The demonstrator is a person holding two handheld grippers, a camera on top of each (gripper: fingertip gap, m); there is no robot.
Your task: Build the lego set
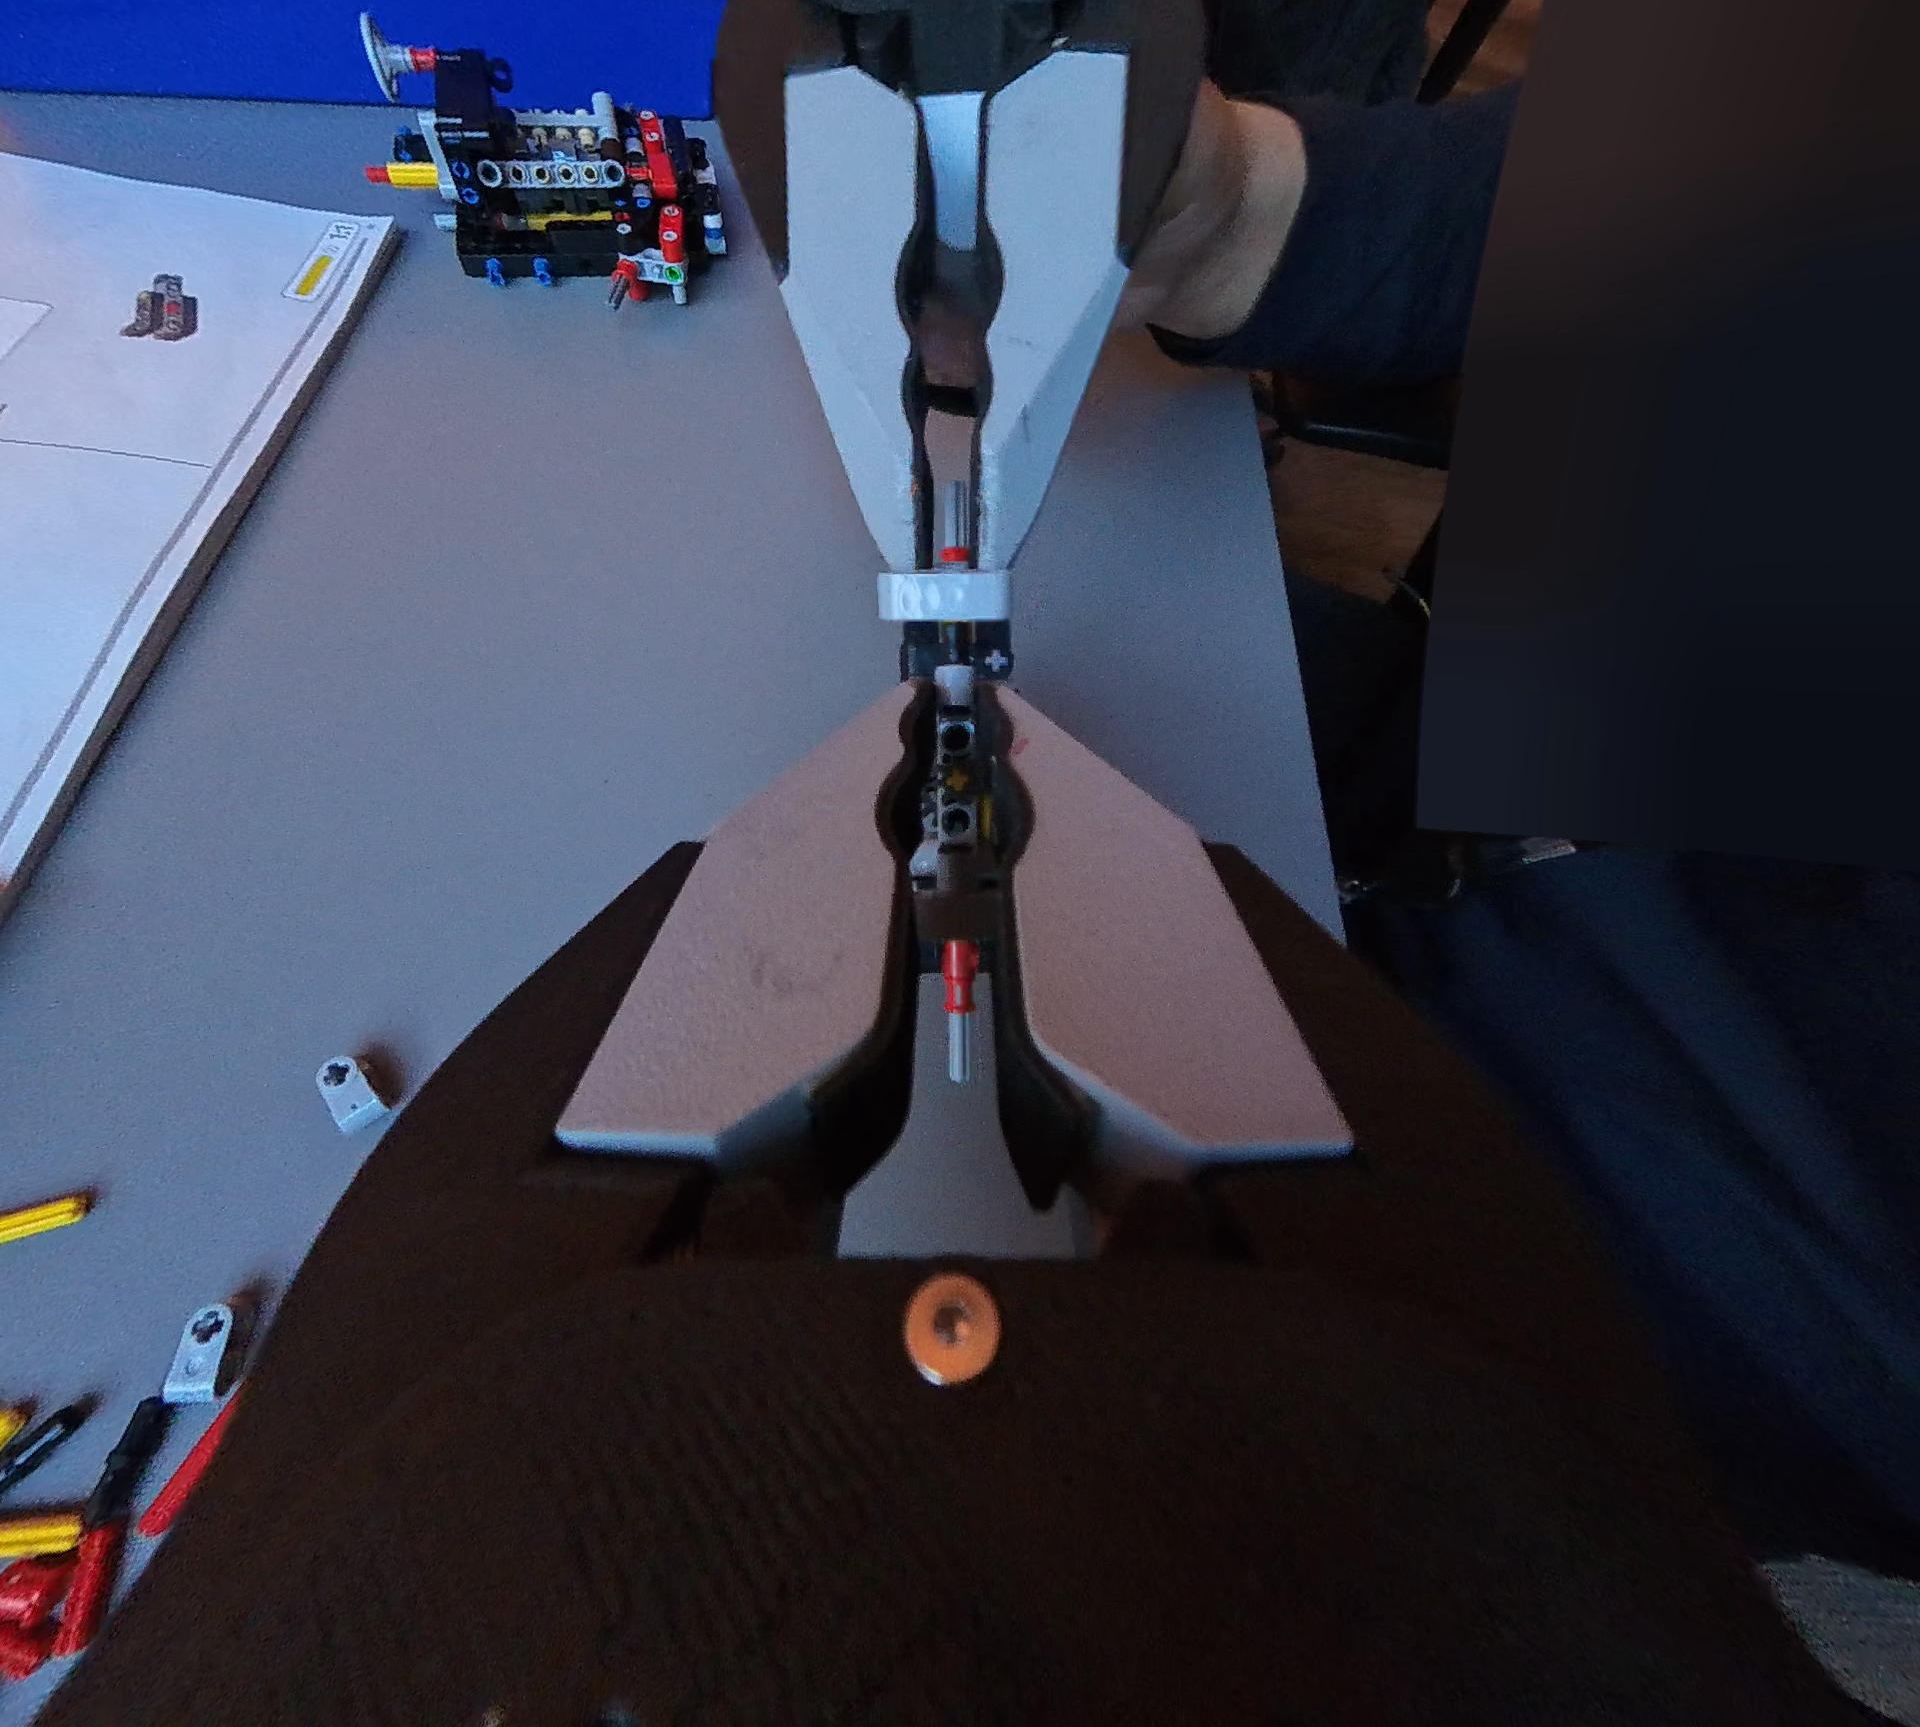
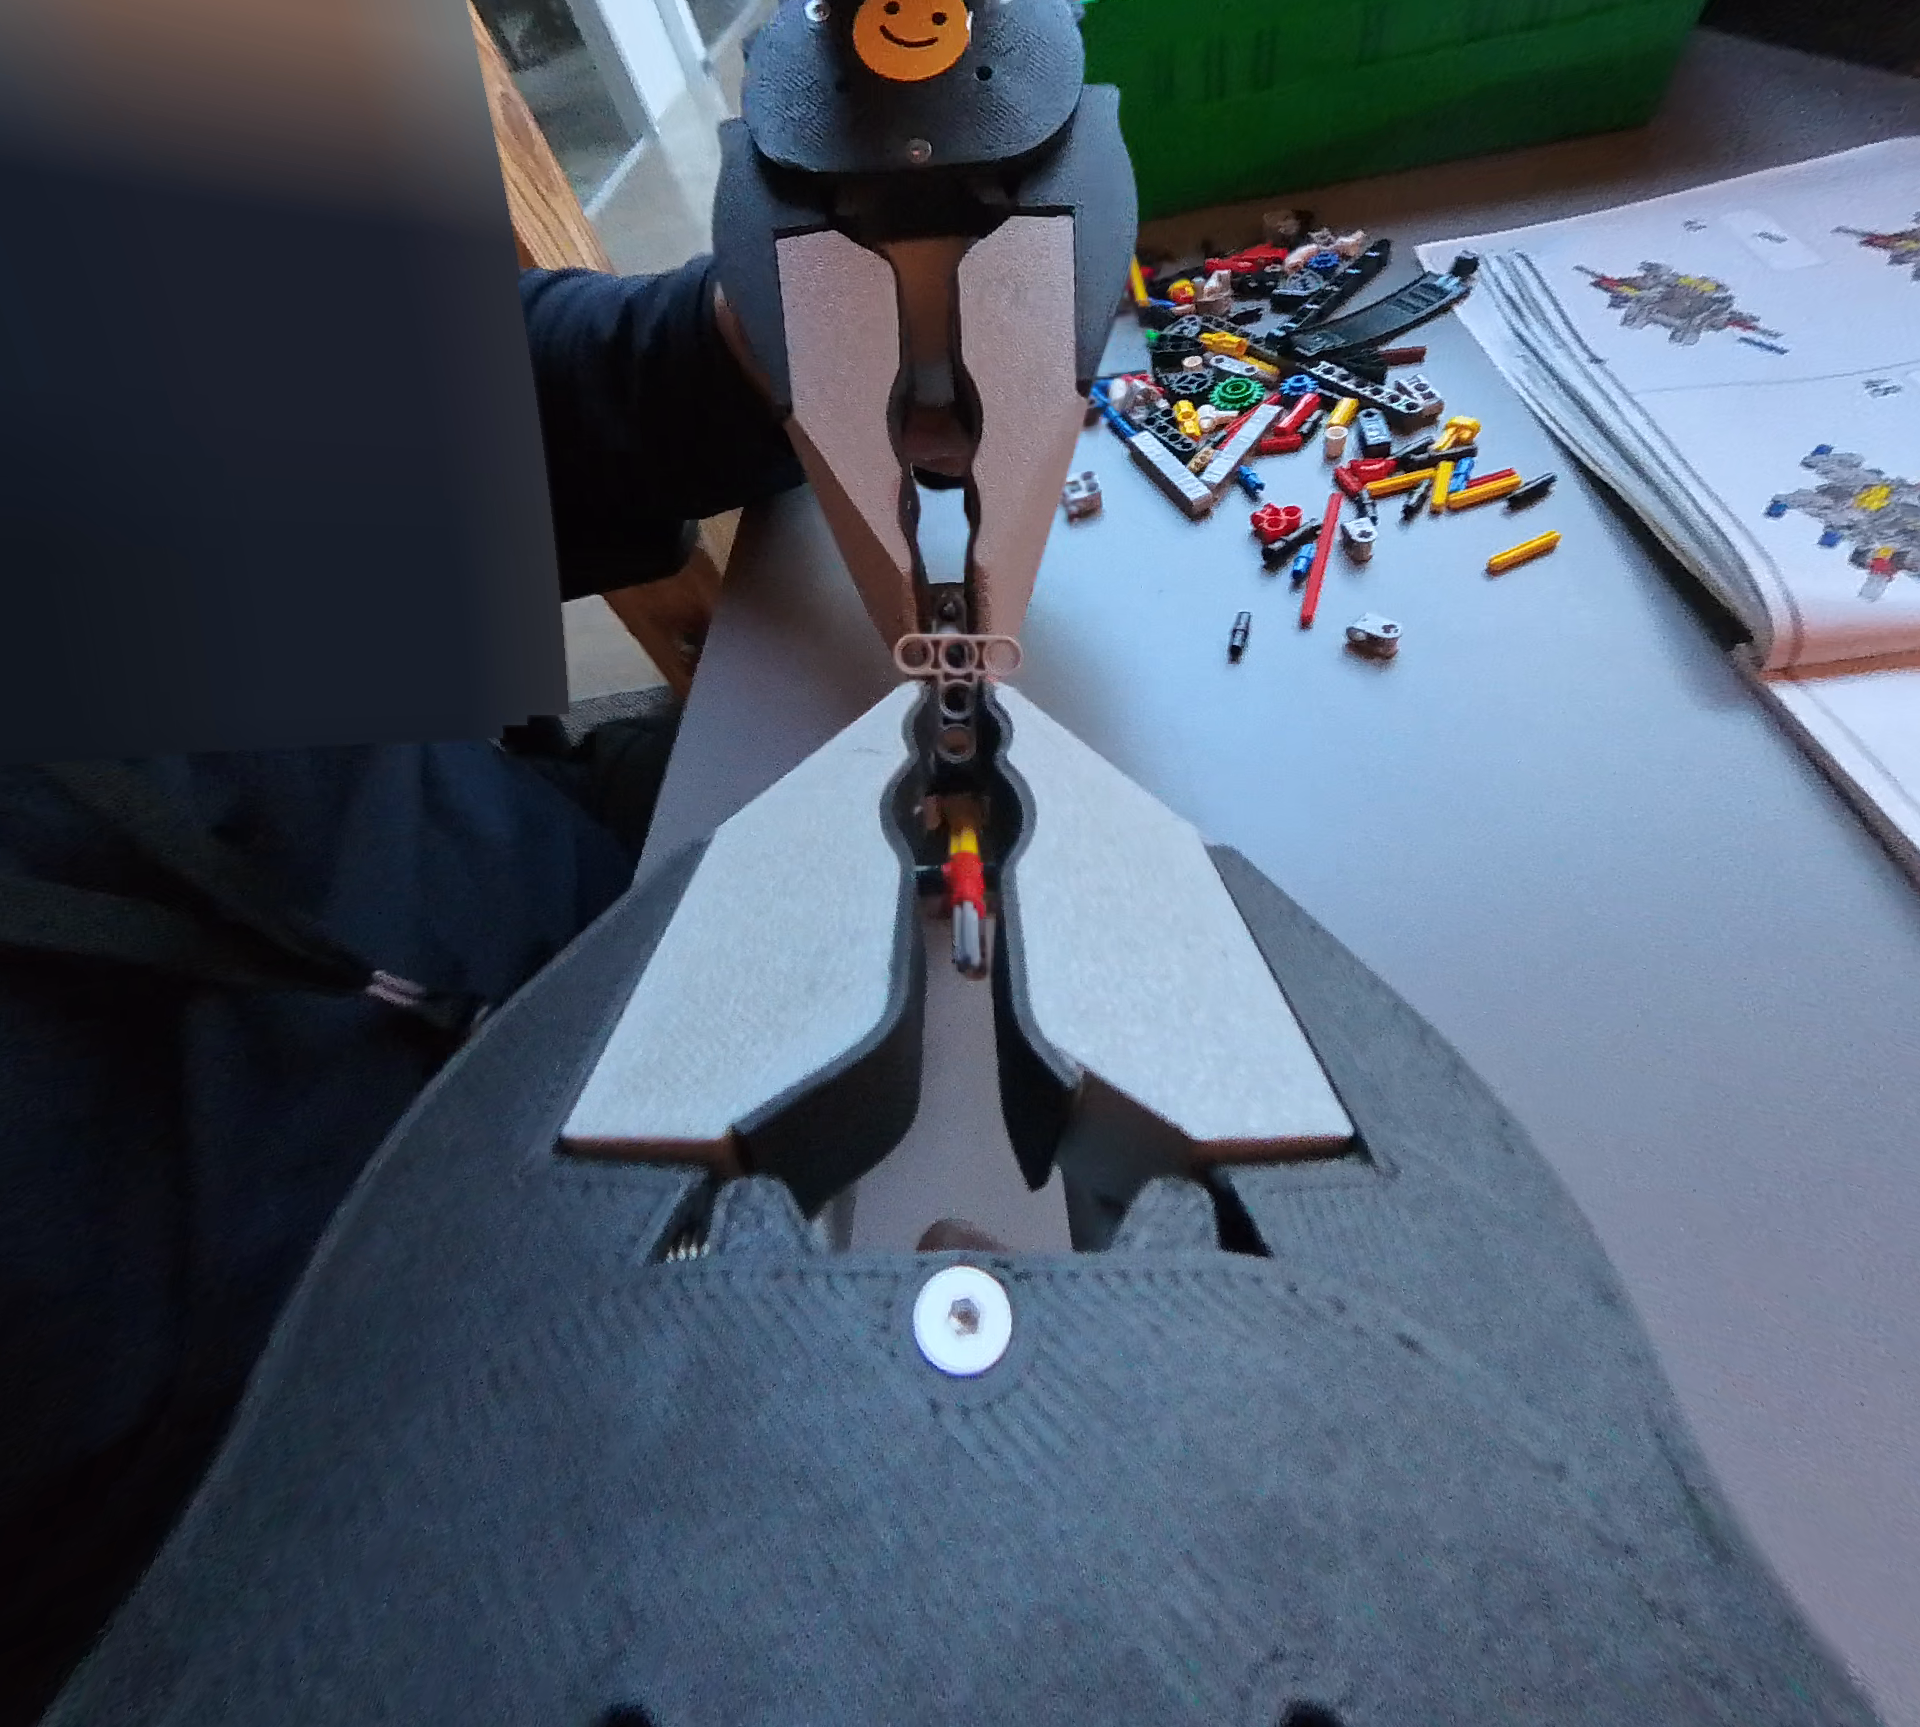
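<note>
A small brick assembly (image 1: 943,597) hangs in the air between my two grippers, which face each other tip to tip. It has a pale cross beam, a black beam with holes, and a grey axle with a red bush at each end. My left gripper (image 1: 956,701) is shut on the holed beam end. My right gripper (image 1: 951,560) comes from the far side with its fingers closed on the axle end. In the right wrist view my right gripper (image 2: 956,690) pinches the black holed beam, the pale three-hole beam (image 2: 956,656) sits at its tips, and the left gripper (image 2: 951,628) is opposite.
A larger built model (image 1: 582,191) stands on the grey table (image 1: 582,638) beside an open instruction booklet (image 1: 156,389). Loose parts lie at lower left (image 1: 62,1521). A pile of loose parts (image 2: 1299,399), a green bin (image 2: 1403,36) and the booklet (image 2: 1714,430) show at right. My two grippers' fingertips are within a few centimetres of each other.
</note>
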